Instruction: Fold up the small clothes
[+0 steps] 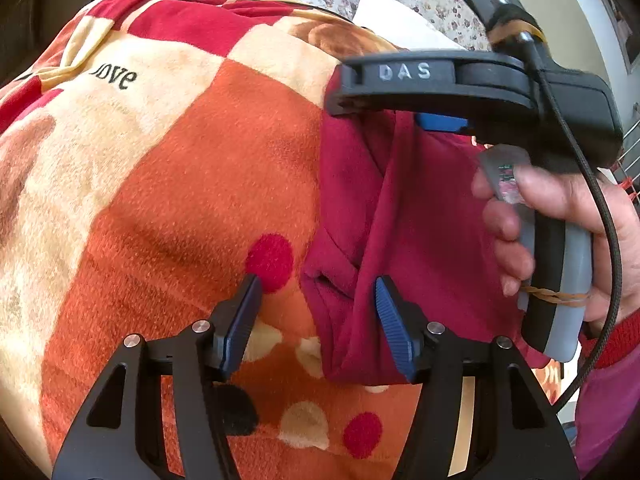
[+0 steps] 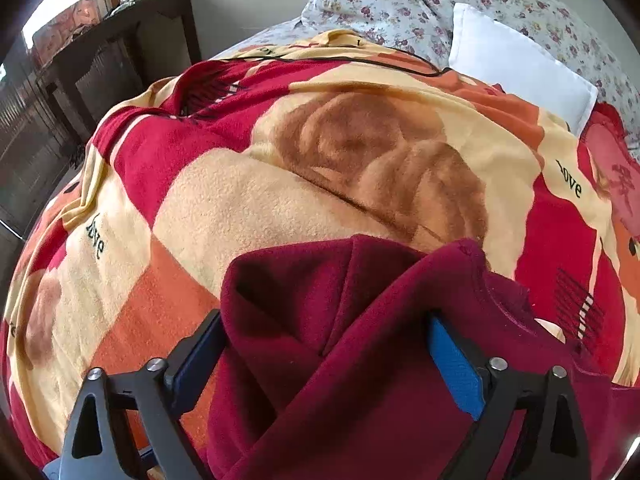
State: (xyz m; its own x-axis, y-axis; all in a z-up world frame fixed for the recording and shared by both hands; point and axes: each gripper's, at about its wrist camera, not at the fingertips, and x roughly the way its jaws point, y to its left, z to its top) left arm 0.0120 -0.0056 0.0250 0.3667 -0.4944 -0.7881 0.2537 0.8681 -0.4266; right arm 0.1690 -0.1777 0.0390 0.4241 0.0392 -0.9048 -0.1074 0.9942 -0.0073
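A maroon garment [image 1: 400, 216] lies bunched on a patterned fleece blanket [image 1: 180, 168] spread over a bed, with 2 hand-held grippers working at it. In the left wrist view the garment runs as a long band from the near edge of the frame up toward the right gripper [image 1: 404, 120], its long axis roughly in line with the direction the left gripper points, leaning slightly to the right as it recedes. Deep folds follow the same line.

The left gripper [image 1: 318, 292] stands with its jaws apart. Its right blue pad [image 1: 394, 328] lies against the garment's bunched near end; its left pad [image 1: 240, 320] sits over the bare blanket beside a red dot [image 1: 270, 258]. The pads do not pinch the cloth.

The right gripper [image 2: 326, 344], held in a hand [image 1: 560, 220], points steeply down at the garment's far end. In its own view the jaws are spread wide, with a thick mound of maroon fleece heaped between and over them; the left pad [image 2: 200, 356] is partly buried by cloth and the right pad [image 2: 456, 368] stands clear beside it. Neither visibly squeezes the fabric.

Beyond the blanket are a floral sheet [image 2: 400, 0], a white pillow [image 2: 516, 64] and a dark cabinet [image 2: 100, 64] at the wall. A thin black cable [image 2: 320, 58] crosses the blanket's far edge.
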